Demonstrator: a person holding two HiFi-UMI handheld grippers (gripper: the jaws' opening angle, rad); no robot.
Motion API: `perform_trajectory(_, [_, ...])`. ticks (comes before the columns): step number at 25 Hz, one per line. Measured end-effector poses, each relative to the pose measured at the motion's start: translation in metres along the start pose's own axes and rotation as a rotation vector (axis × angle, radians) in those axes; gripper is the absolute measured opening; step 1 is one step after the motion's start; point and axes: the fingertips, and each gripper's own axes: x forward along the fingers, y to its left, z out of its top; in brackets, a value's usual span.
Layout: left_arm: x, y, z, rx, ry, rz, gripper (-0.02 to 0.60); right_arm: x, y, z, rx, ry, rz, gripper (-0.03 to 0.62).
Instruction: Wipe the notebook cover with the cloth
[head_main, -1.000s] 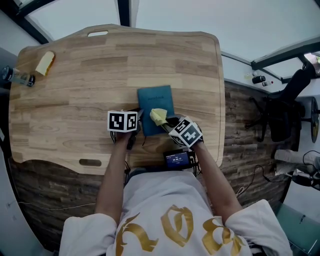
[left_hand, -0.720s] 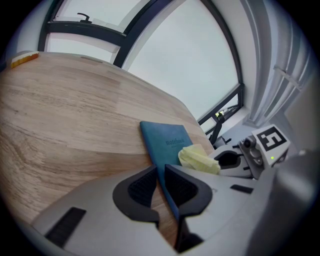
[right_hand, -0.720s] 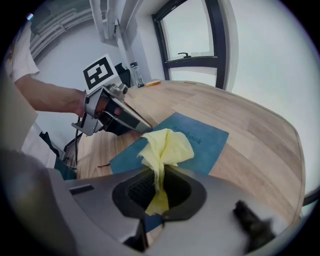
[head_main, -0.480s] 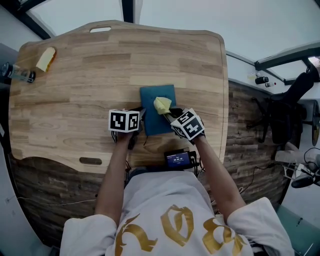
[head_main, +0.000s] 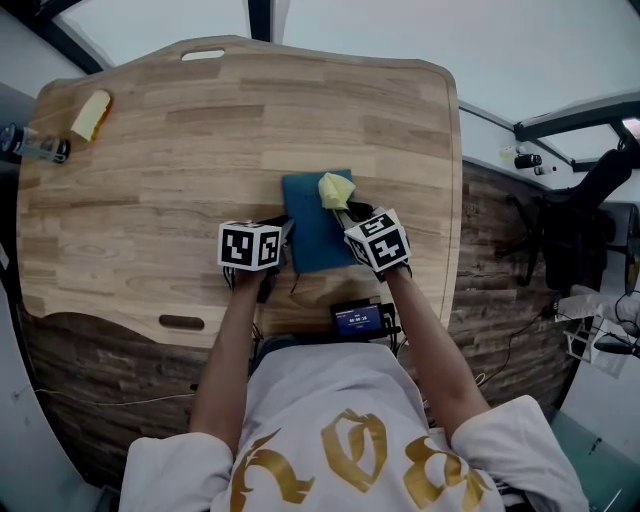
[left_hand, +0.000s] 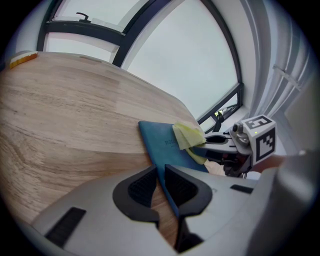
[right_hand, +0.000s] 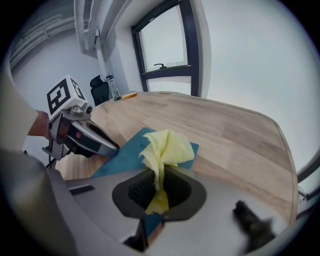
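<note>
A teal notebook lies on the wooden table, near its front edge. My left gripper sits at the notebook's left edge. In the left gripper view, that edge runs between the shut pads. My right gripper is shut on a crumpled yellow cloth. The cloth rests on the cover's far right corner. In the right gripper view, the cloth rises from the jaws over the notebook, and the left gripper is at its left.
A yellow block and a bottle sit at the table's far left corner. A small device with a lit screen lies at the near edge. An office chair stands off to the right of the table.
My right gripper has slid the cloth across the cover, away from me and toward the far right corner. The left gripper and the notebook have stayed put.
</note>
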Motion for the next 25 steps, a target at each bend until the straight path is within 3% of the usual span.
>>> perform_trajectory(17, [-0.001, 0.0, 0.0, -0.007, 0.005, -0.004, 0.058, 0.004, -0.037, 0.017, 0.142, -0.057, -0.102, 0.038])
perform_trajectory(25, [-0.001, 0.0, 0.0, -0.007, 0.004, -0.004, 0.058, 0.006, -0.037, 0.019, 0.135, -0.051, -0.145, 0.038])
